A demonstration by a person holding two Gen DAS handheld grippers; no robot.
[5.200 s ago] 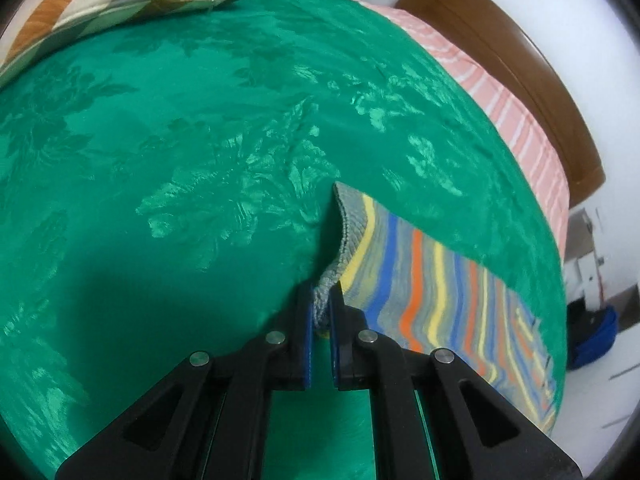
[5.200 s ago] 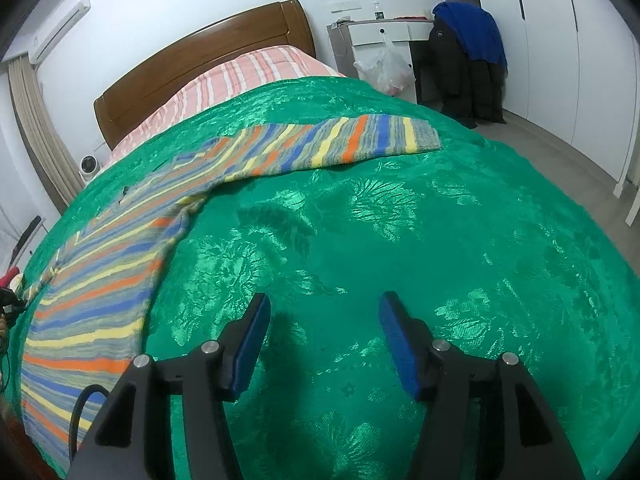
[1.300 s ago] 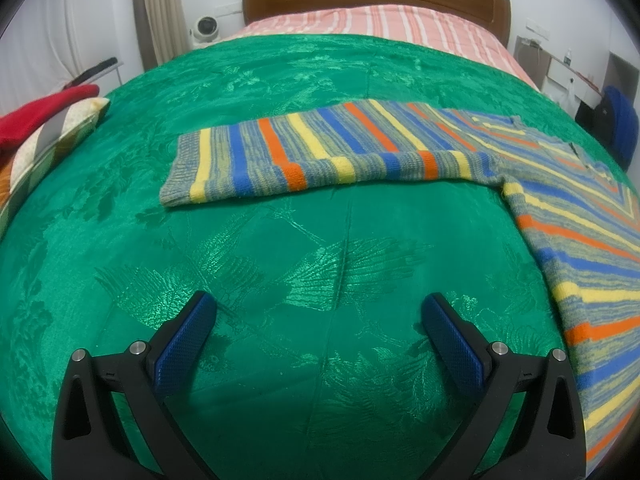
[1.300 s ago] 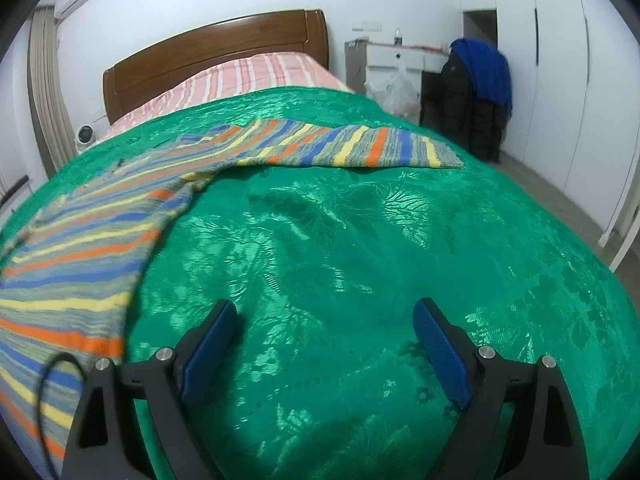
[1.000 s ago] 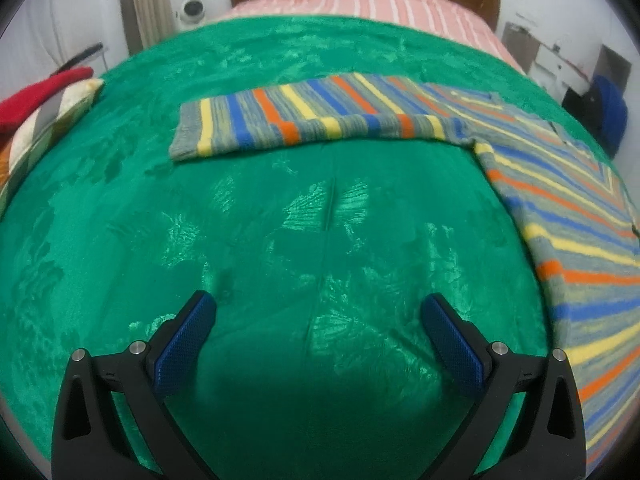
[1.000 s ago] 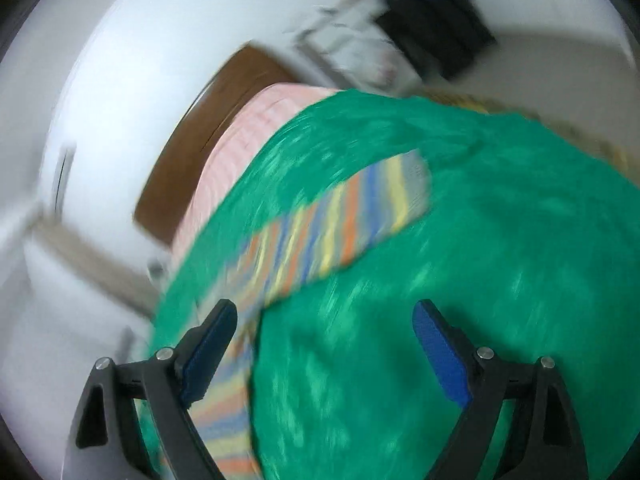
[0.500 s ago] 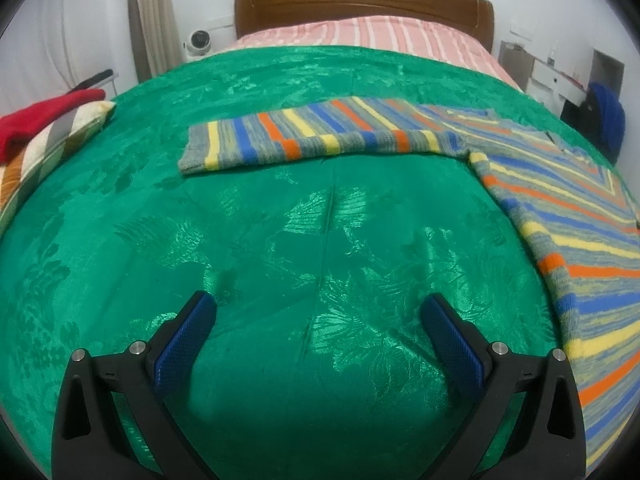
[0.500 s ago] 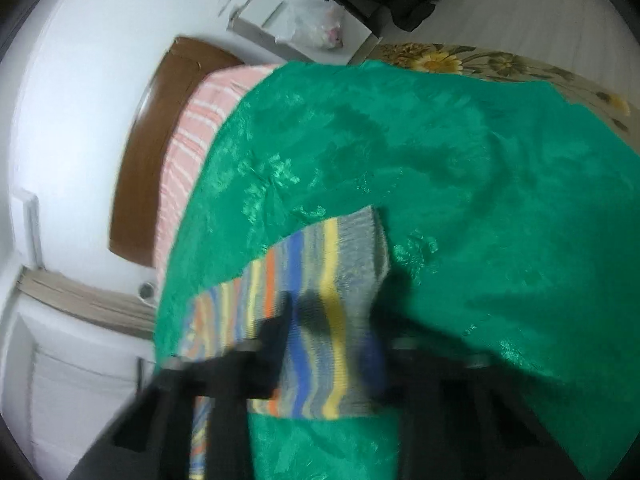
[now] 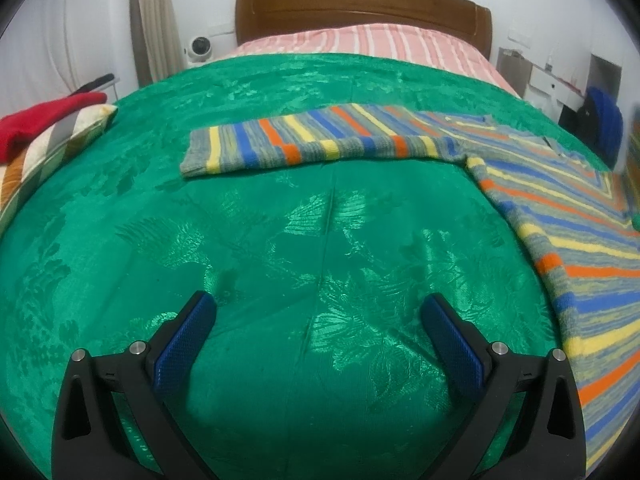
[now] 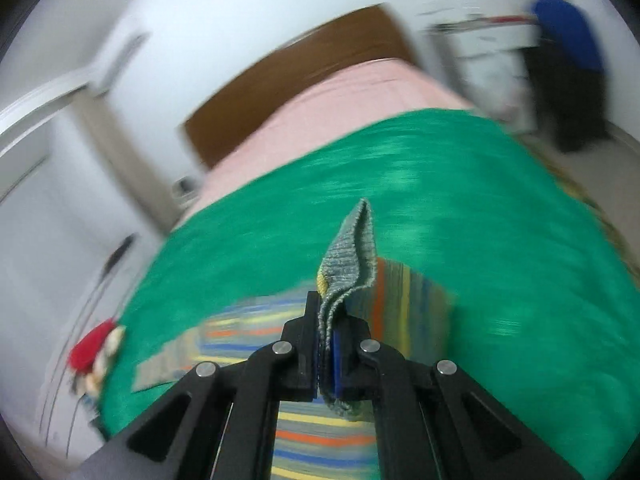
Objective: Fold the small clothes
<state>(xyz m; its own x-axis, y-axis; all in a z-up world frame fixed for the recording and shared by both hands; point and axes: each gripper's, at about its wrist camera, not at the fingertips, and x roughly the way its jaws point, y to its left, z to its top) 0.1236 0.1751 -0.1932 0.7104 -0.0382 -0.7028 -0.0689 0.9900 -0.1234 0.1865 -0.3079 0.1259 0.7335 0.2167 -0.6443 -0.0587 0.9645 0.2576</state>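
A striped knit sweater (image 9: 560, 200) in blue, orange, yellow and grey lies on the green bedspread (image 9: 280, 240). One sleeve (image 9: 312, 142) stretches out flat to the left. My left gripper (image 9: 320, 332) is open and empty above bare bedspread, short of that sleeve. In the blurred right wrist view, my right gripper (image 10: 327, 344) is shut on the grey cuff (image 10: 352, 256) of the other sleeve, which stands up folded between the pads, lifted over the sweater's body (image 10: 320, 440).
A wooden headboard (image 9: 360, 8) and pink striped sheet (image 9: 360, 40) lie at the far end. A striped pillow with a red cloth (image 9: 44, 120) sits at the left bed edge. A desk and a blue garment (image 9: 604, 124) stand at the right.
My right gripper went from open above the bedspread to the far sleeve end, shut on its cuff and lifted it. My left gripper stayed open, shifting only slightly.
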